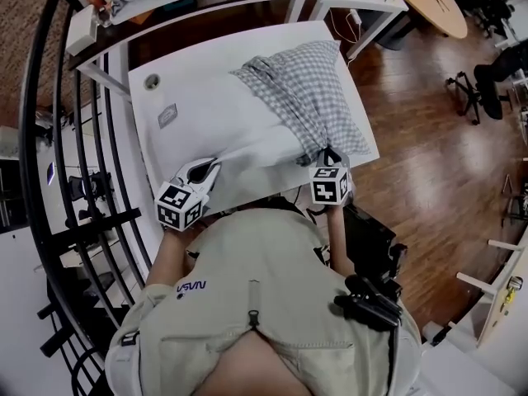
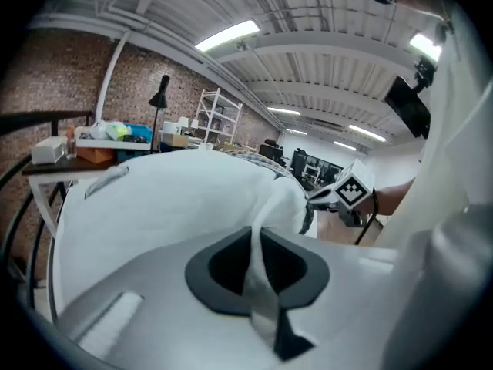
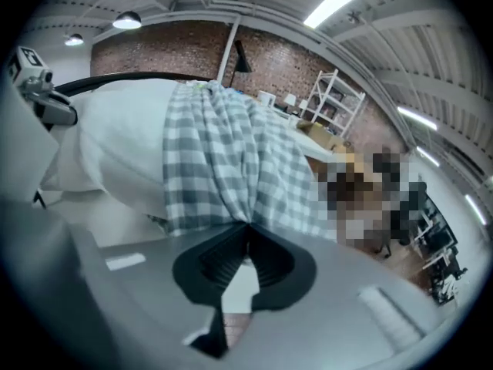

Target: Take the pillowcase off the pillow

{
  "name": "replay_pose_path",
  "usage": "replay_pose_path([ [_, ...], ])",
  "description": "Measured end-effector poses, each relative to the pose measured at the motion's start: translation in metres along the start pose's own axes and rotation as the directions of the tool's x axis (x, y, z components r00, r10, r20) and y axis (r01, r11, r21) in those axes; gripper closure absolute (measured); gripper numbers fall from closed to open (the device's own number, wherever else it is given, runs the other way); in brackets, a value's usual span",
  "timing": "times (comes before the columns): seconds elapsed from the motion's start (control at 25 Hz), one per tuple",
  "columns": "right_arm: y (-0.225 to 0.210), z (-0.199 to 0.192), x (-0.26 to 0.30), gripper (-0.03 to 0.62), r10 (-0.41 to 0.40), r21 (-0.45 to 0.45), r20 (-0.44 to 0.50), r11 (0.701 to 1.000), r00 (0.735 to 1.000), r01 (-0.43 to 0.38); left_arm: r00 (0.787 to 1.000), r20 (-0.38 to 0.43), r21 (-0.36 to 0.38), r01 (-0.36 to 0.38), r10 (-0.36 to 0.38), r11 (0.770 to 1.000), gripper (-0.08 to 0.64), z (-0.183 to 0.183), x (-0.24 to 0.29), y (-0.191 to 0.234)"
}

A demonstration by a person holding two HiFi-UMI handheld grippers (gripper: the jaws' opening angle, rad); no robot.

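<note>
Pillowcase [image 1: 309, 89] looks thin, limp and bunchy: right gripper [image 3: 246, 226] clamped on its gathered end, left gripper [image 2: 254, 233] pinching the soft white pillow [image 1: 214, 114], both sensible holds.

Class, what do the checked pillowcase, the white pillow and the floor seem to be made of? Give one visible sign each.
Checked pillowcase: thin woven cloth, likely cotton, matt; it bunches into folds.
White pillow: soft matt fabric over padding; it bulges and creases.
Floor: brown wood planks, slightly glossy; board lines show.
</note>
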State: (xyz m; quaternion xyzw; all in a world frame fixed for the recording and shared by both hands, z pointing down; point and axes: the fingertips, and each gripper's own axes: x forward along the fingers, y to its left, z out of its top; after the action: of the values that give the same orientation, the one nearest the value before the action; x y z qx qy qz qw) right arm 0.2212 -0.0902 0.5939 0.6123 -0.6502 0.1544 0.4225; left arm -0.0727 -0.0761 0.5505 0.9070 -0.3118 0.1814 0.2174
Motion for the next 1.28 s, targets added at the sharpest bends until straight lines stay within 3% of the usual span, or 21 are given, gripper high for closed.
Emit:
replay_pose_path([
  [0.08, 0.004, -0.006, 0.0, 0.577, 0.029, -0.005, -0.022, 1.0, 0.999, -0.029, 1.0, 0.002, -0.05, 0.012, -0.012, 0.999, 0.513, -0.005, 0.005, -0.003],
  [0.36, 0.003, 0.001, -0.021, 0.454, 0.196, 0.074, -0.033, 0.978, 0.98, -0.193, 0.994, -0.037, -0.018, 0.105, -0.106, 0.994, 0.422, -0.003, -0.001, -0.037],
  [0.48, 0.0, 0.019, -0.038, 0.448, 0.273, 0.056, 0.007, 0.96, 0.962, -0.273, 0.992, 0.016, -0.03, 0.122, -0.122, 0.992, 0.423, 0.019, -0.017, -0.044],
  [0.64, -0.008, 0.068, -0.058, 0.474, 0.294, 0.044, 0.156, 0.952, 0.943, -0.304, 0.994, 0.108, -0.004, 0.037, -0.036, 0.999, 0.423, 0.06, -0.025, -0.028],
  [0.76, -0.009, 0.116, -0.062, 0.48, 0.307, 0.022, 0.284, 0.945, 0.908, -0.326, 0.986, 0.162, 0.038, -0.052, 0.045, 0.998, 0.385, 0.093, -0.013, -0.009],
  [1.0, 0.005, 0.209, -0.04, 0.468, 0.374, -0.099, 0.4, 0.925, 0.837, -0.367, 0.957, 0.237, 0.143, -0.205, 0.168, 0.968, 0.342, 0.16, 0.03, 0.034],
  [1.12, 0.012, 0.245, -0.022, 0.468, 0.402, -0.152, 0.417, 0.915, 0.815, -0.374, 0.953, 0.204, 0.173, -0.259, 0.223, 0.95, 0.332, 0.173, 0.057, 0.058],
  [1.28, 0.024, 0.282, 0.008, 0.456, 0.445, -0.235, 0.375, 0.894, 0.813, -0.381, 0.961, 0.077, 0.253, -0.277, 0.266, 0.927, 0.279, 0.169, 0.098, 0.078],
])
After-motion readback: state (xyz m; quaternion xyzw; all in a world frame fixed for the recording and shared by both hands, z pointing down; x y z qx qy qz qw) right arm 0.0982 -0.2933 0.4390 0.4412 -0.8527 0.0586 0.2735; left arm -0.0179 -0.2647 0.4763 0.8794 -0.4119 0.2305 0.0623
